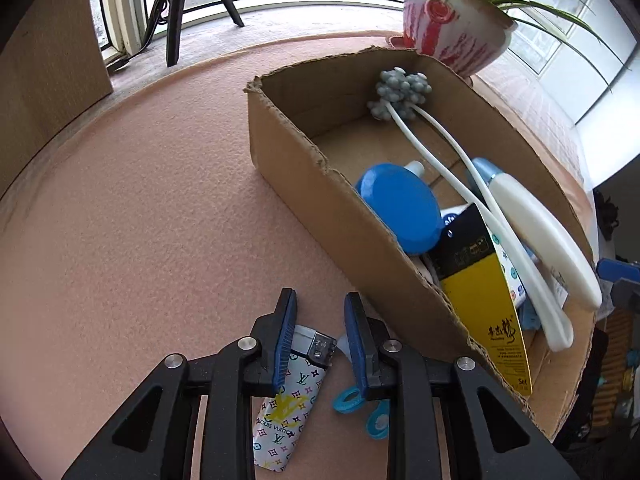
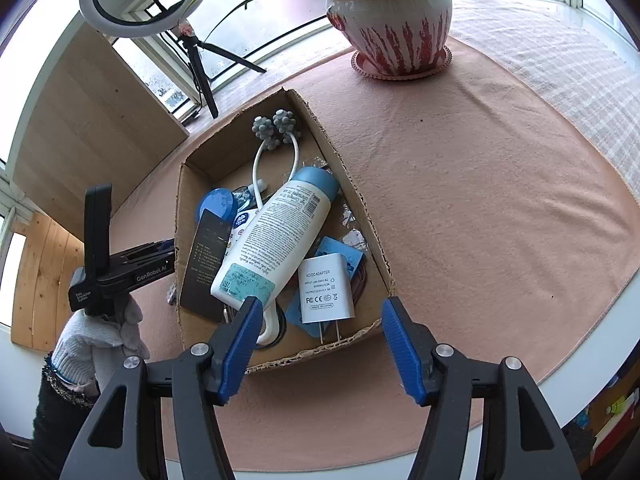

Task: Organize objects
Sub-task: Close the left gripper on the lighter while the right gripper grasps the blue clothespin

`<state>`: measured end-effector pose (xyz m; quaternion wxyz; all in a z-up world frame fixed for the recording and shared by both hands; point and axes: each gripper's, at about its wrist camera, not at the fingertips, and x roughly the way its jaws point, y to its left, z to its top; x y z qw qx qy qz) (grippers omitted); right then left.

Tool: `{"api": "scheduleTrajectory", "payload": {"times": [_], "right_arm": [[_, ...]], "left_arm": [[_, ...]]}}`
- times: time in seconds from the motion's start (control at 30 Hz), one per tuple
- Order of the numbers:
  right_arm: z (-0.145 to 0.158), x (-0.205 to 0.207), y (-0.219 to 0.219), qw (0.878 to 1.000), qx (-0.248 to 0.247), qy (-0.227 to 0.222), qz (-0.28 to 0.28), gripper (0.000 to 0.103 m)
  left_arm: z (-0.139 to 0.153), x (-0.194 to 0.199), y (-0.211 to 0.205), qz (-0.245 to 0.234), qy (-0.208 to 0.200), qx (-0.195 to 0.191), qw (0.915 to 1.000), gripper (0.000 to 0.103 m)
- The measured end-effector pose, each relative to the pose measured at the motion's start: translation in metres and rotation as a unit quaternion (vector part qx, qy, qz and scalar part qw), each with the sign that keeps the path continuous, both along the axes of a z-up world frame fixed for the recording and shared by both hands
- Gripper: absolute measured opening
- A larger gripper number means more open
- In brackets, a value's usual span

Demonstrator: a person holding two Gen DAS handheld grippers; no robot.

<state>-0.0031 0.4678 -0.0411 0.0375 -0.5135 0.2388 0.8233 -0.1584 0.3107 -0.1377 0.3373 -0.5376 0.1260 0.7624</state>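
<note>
Left wrist view: left tongs [image 1: 320, 316] pointed steeply down over the pink-covered counter [image 1: 140, 220], just outside the long side wall of the cardboard box [image 1: 320, 184]. A patterned lighter [image 1: 290, 396] lay beneath them, touching the left pad; the right pad stood clear of it, so nothing was clamped. A small blue clip [image 1: 360, 408] lay beside the lighter, partly hidden by the right finger. Neither piece appeared in the other view.

Right wrist view: right tongs [image 2: 322, 344] hung apart and empty above the box's near end wall. Only here did the box contents read clearly: white bottle [image 2: 272, 240], white charger [image 2: 326, 288], dark card [image 2: 206, 260], blue round lid [image 2: 218, 204]. A gloved hand [image 2: 100, 344] held the left tool by the box's outer wall. A potted plant [image 2: 394, 24] stood near the counter's far edge.
</note>
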Motion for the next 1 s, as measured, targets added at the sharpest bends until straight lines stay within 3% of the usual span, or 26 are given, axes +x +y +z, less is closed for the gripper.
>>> {"api": "scheduleTrajectory", "payload": {"times": [0.37, 0.73, 0.9, 1.0], "right_arm": [[0.004, -0.001, -0.033, 0.999, 0.000, 0.001, 0.035, 0.059], [0.009, 0.022, -0.074, 0.998, 0.006, 0.004, 0.055, 0.059], [0.001, 0.033, -0.097, 0.998, -0.007, -0.002, 0.068, 0.059], [-0.011, 0.031, -0.113, 0.997, -0.008, -0.015, 0.077, 0.059]], "left_arm": [[0.002, 0.084, -0.011, -0.083, 0.036, -0.036, 0.9953, 0.025], [0.004, 0.131, -0.055, -0.087, 0.021, -0.014, 0.9959, 0.025], [0.009, 0.126, -0.071, -0.066, 0.030, -0.022, 0.9971, 0.025], [0.022, 0.116, -0.091, -0.036, 0.019, 0.010, 0.9991, 0.026]]}}
